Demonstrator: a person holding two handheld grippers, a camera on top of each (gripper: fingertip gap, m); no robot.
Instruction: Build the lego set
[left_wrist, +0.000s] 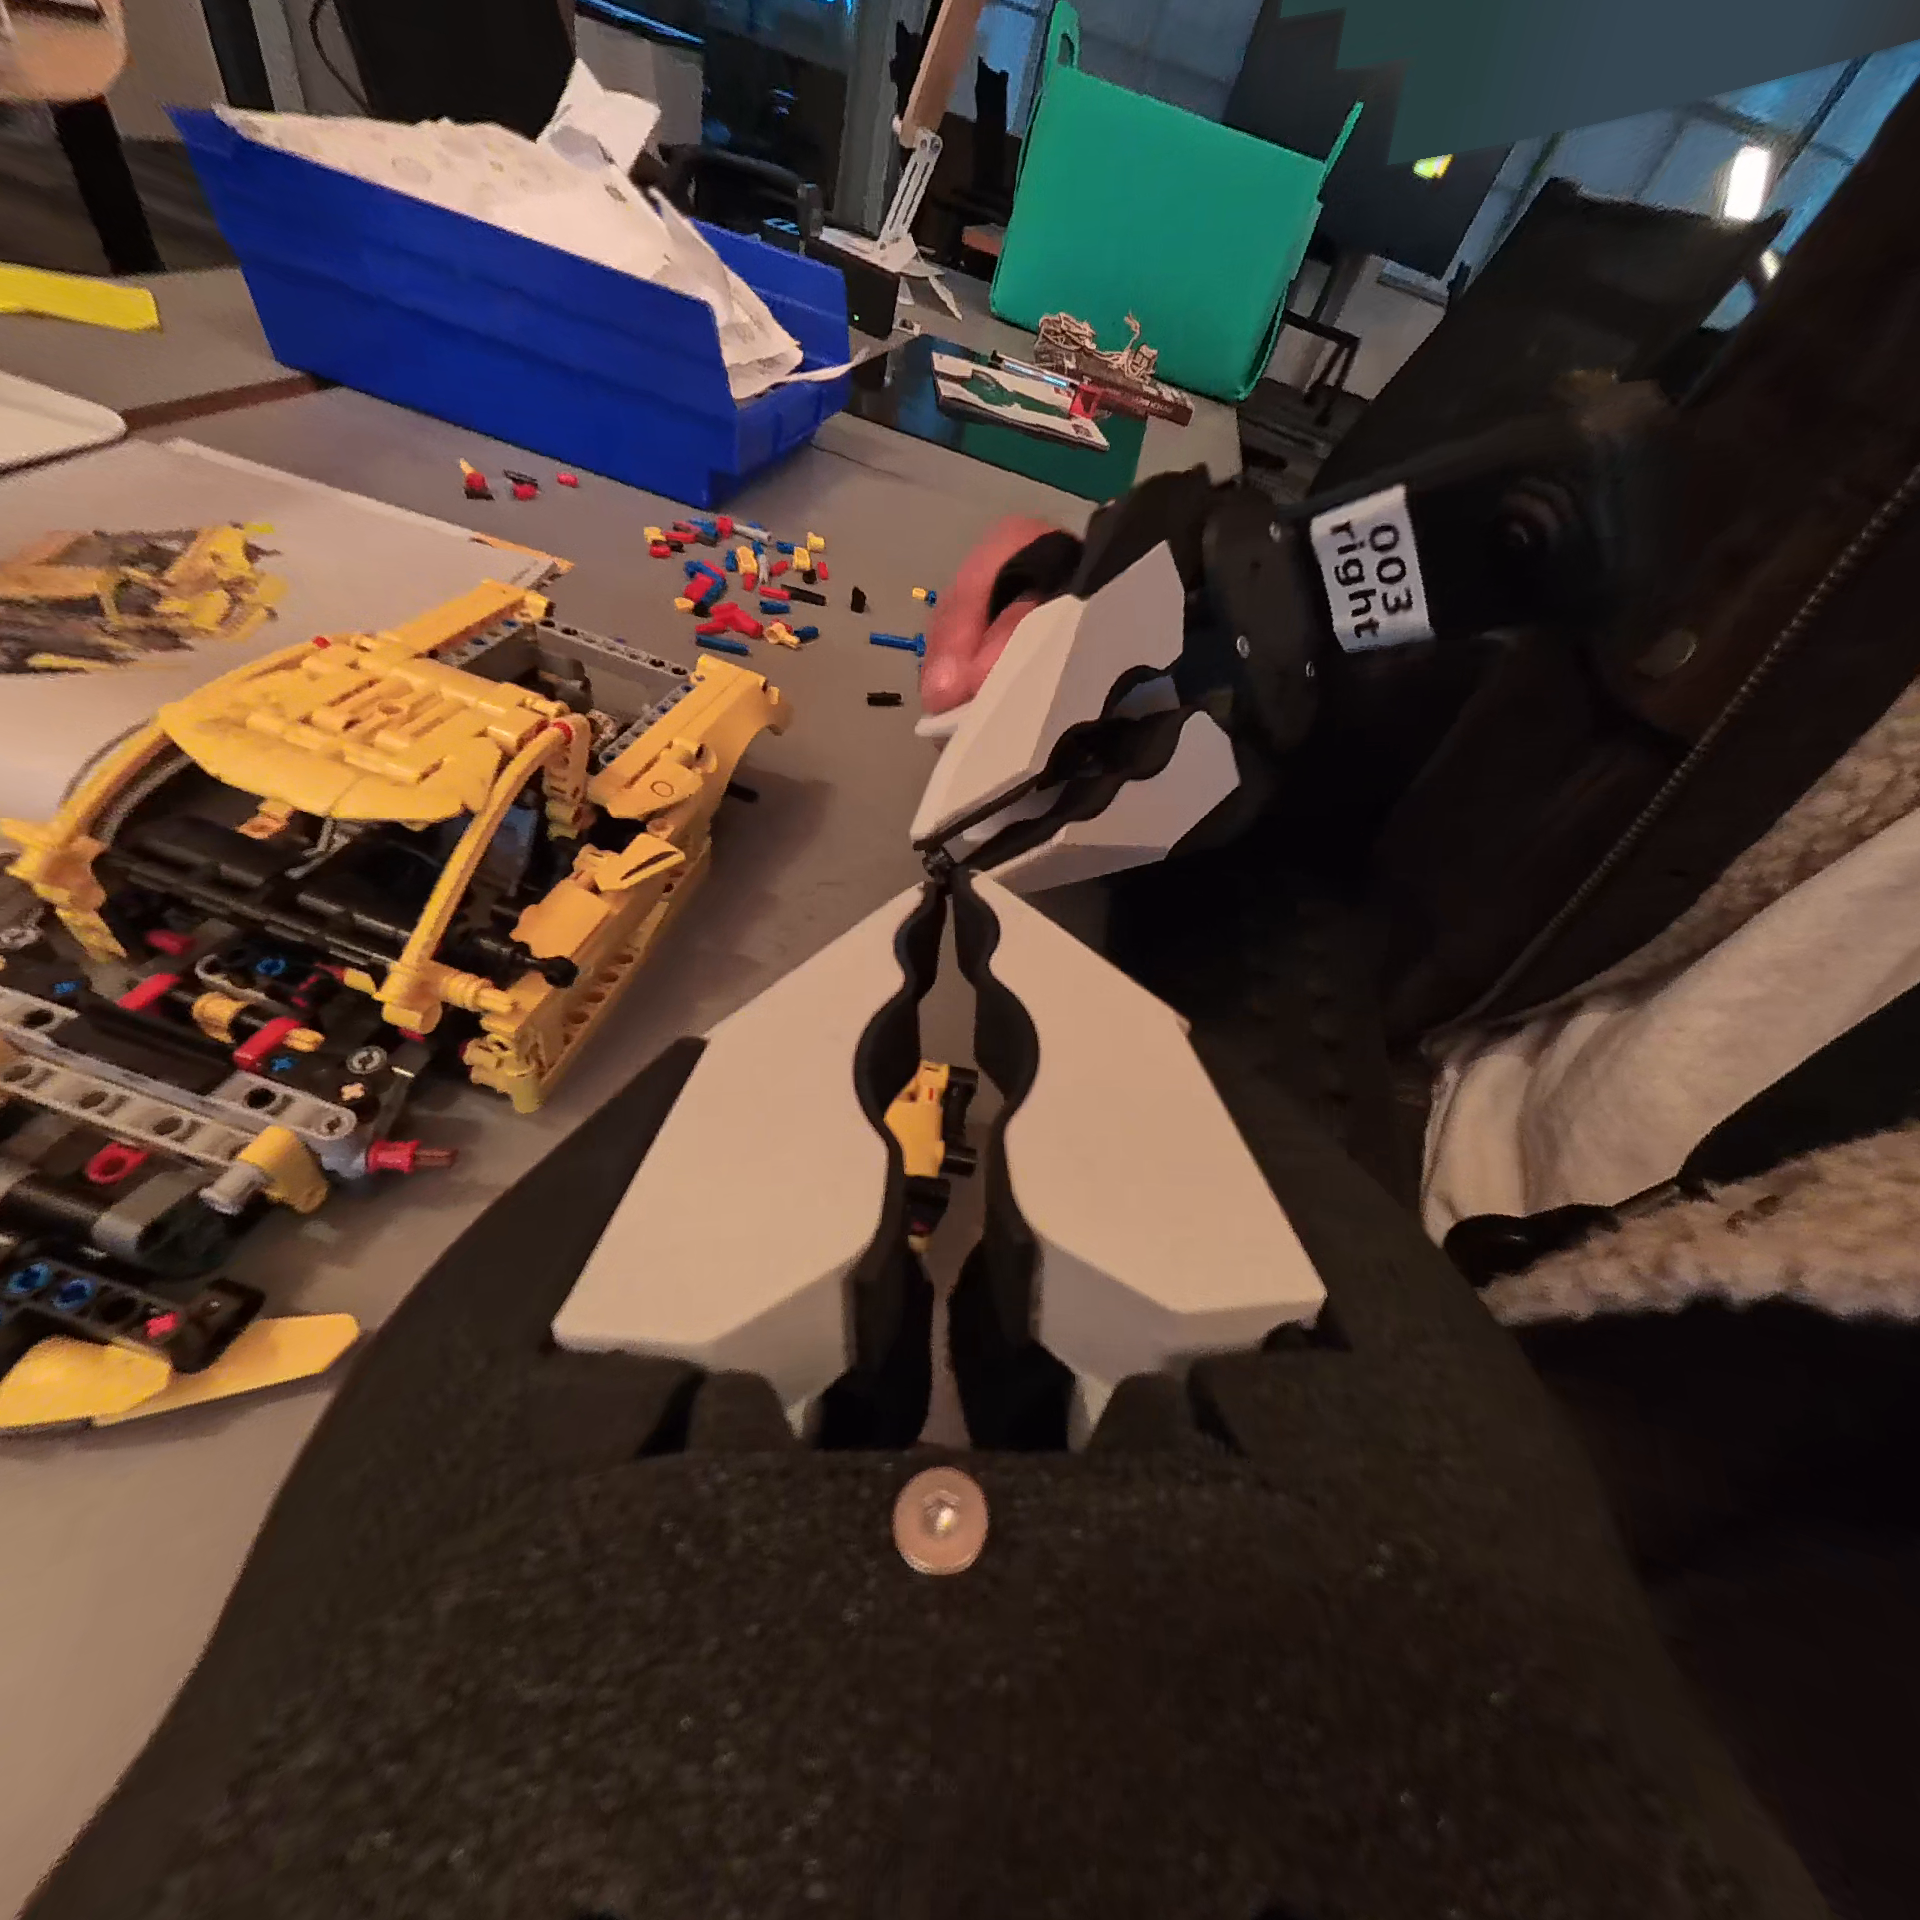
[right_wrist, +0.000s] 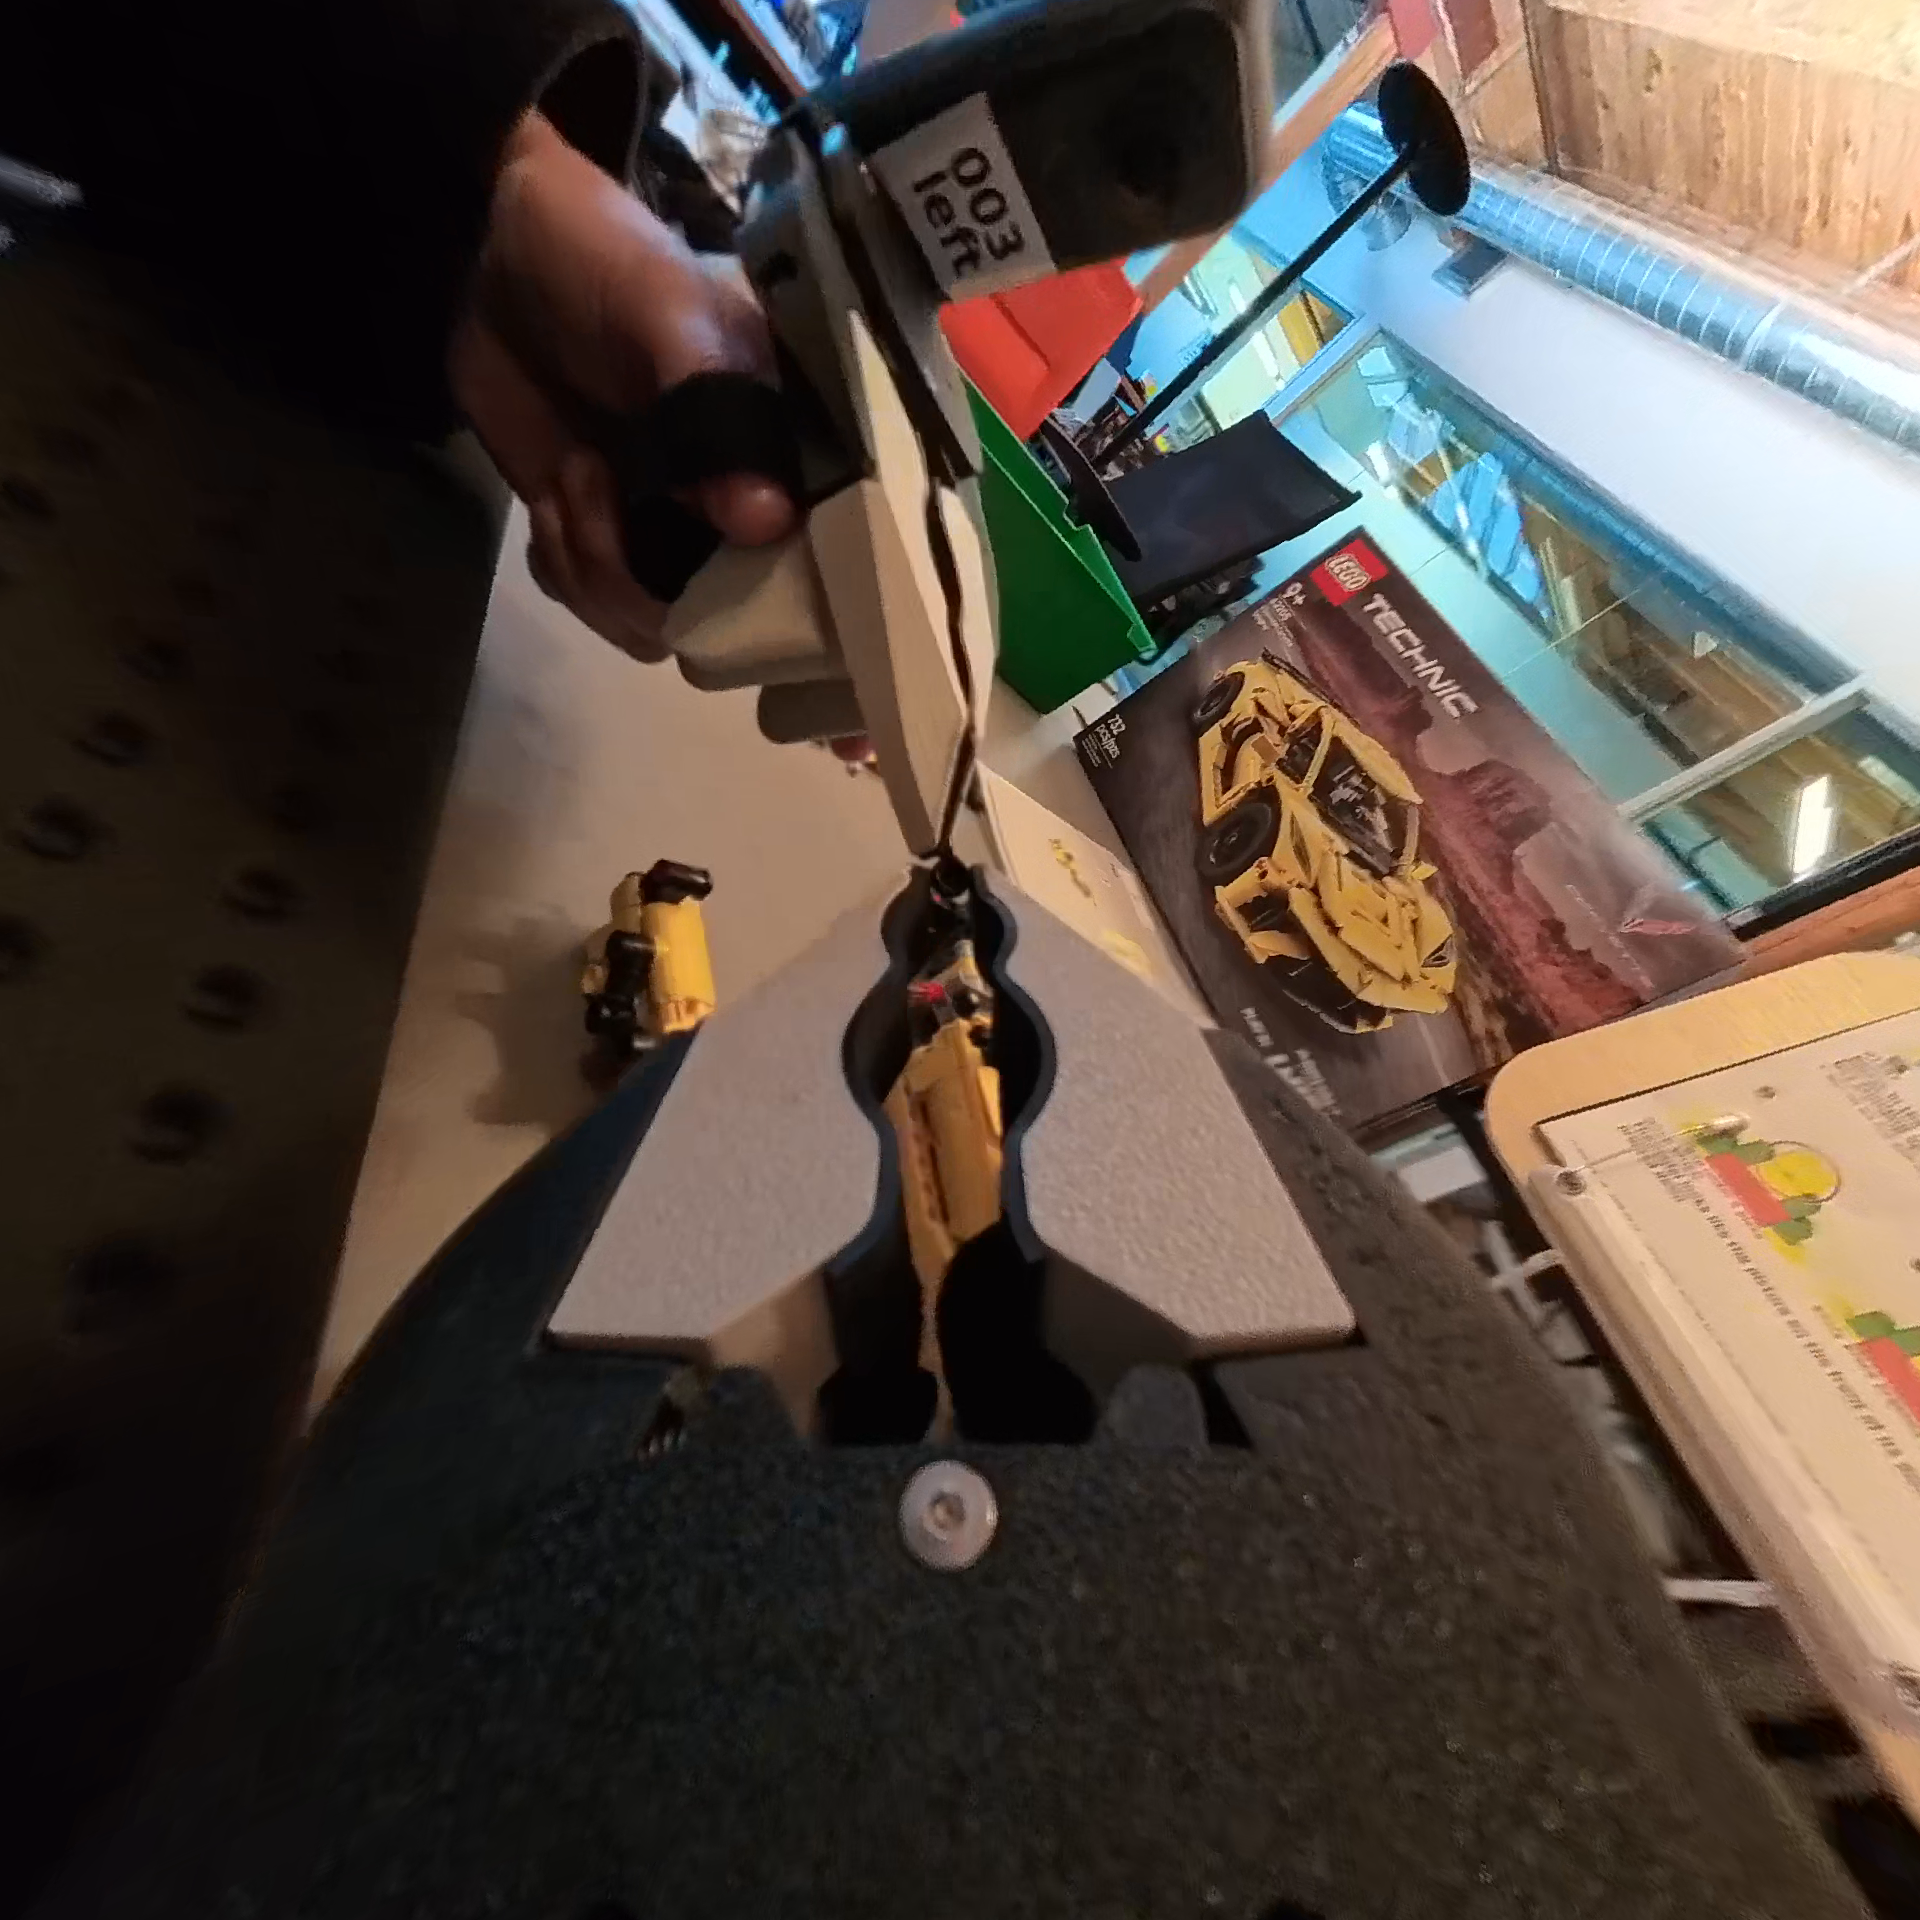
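My left gripper (left_wrist: 940, 891) and right gripper (right_wrist: 943, 902) are both shut and meet tip to tip above the table's near edge. A small black pin (left_wrist: 936, 863) sits between the two tips, pinched from opposite ends; it also shows in the right wrist view (right_wrist: 945, 885). The right gripper (left_wrist: 932, 840) comes in from the right and the left gripper (right_wrist: 940, 844) from above. Yellow parts show through the slit of each gripper; I cannot tell if they are held. The half-built yellow car (left_wrist: 395, 831) stands to the left. A small yellow sub-assembly (right_wrist: 649, 956) lies on the table.
Loose red, blue, yellow and black pins (left_wrist: 748, 592) lie behind the car. A blue bin (left_wrist: 499, 301) with paper and a green box (left_wrist: 1153, 229) stand at the back. The set's box (right_wrist: 1403, 831) and an instruction board (right_wrist: 1714, 1247) are nearby. A person's coat (left_wrist: 1662, 831) fills the right. Less than 4 cm separates the two grippers' tips.
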